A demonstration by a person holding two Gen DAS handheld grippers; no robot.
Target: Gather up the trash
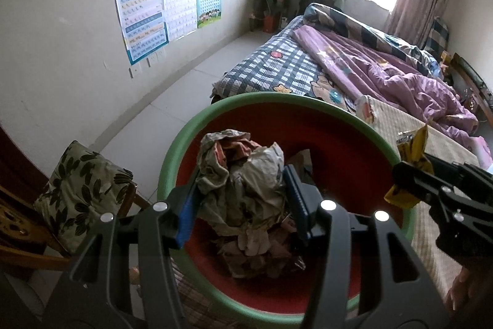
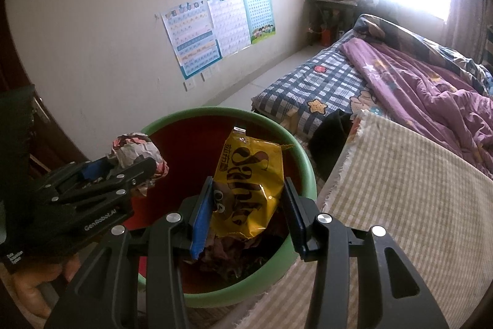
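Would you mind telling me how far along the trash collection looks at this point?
Some crumpled scraps already lie in the green bin. In hand: the left gripper holds a crumpled paper wad and the right gripper a yellow snack wrapper, both over the bin. Left: releasing both.

The bed carries a blue-and-white checked sheet printed with star and flower patches. A purple quilt lies crumpled along the far side of the bed, toward the window. A beige striped cloth covers the near end and hangs over the near edge. The green bin, red inside, stands against the near corner of the bed; its base is hidden. The grey floor runs between the bed and the wall.
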